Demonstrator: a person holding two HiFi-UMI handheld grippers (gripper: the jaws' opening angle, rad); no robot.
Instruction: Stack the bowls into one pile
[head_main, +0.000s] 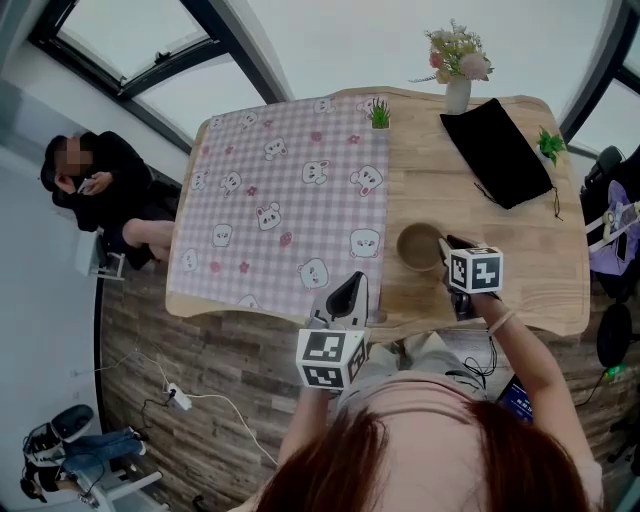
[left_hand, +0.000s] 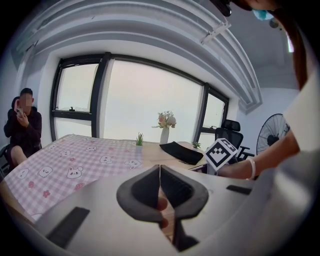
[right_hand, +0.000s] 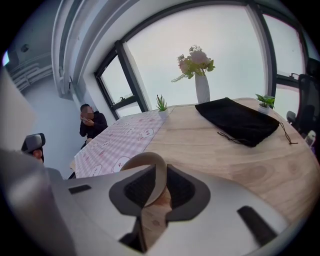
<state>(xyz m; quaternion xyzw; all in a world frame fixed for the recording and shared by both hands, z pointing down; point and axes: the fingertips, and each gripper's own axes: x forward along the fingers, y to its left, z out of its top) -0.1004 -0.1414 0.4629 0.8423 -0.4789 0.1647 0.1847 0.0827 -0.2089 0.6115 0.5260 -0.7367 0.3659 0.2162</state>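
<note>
As the head view shows: the bowl (head_main: 418, 246) is toward the near edge of the bench (head_main: 430, 185), over bare wood just right of the checked cloth (head_main: 280, 200). The right tool (head_main: 447, 248) is at the bowl's right rim. The left tool (head_main: 348, 288) hangs over the near edge by the cloth's near right corner, apart from the bowl.
Far edge: a vase of flowers (head_main: 457, 75) and a black pouch (head_main: 497, 150) are well apart from the bowl.
Left gripper view: the left tool (left_hand: 159, 175) has its jaws pressed together and grips nothing. It points across the cloth toward the far edge.
Right gripper view: the right tool (right_hand: 160, 182) is clamped on the bowl (right_hand: 142, 161), whose thin wall runs between the jaws.
Step in hand: probably one bowl held by its rim, either for carrying or just placed. No second bowl shows on the bench.
Next move: if another bowl waits out of view, this one would need to be kept level, centred over it and lowered before the jaws part.
Hidden or unclear: whether the bowl rests on the wood or is lifted, and whether it is a single bowl or already a nested pile. A pinkish patch (left_hand: 161, 204) behind the left jaws' seam cannot be identified.
</note>
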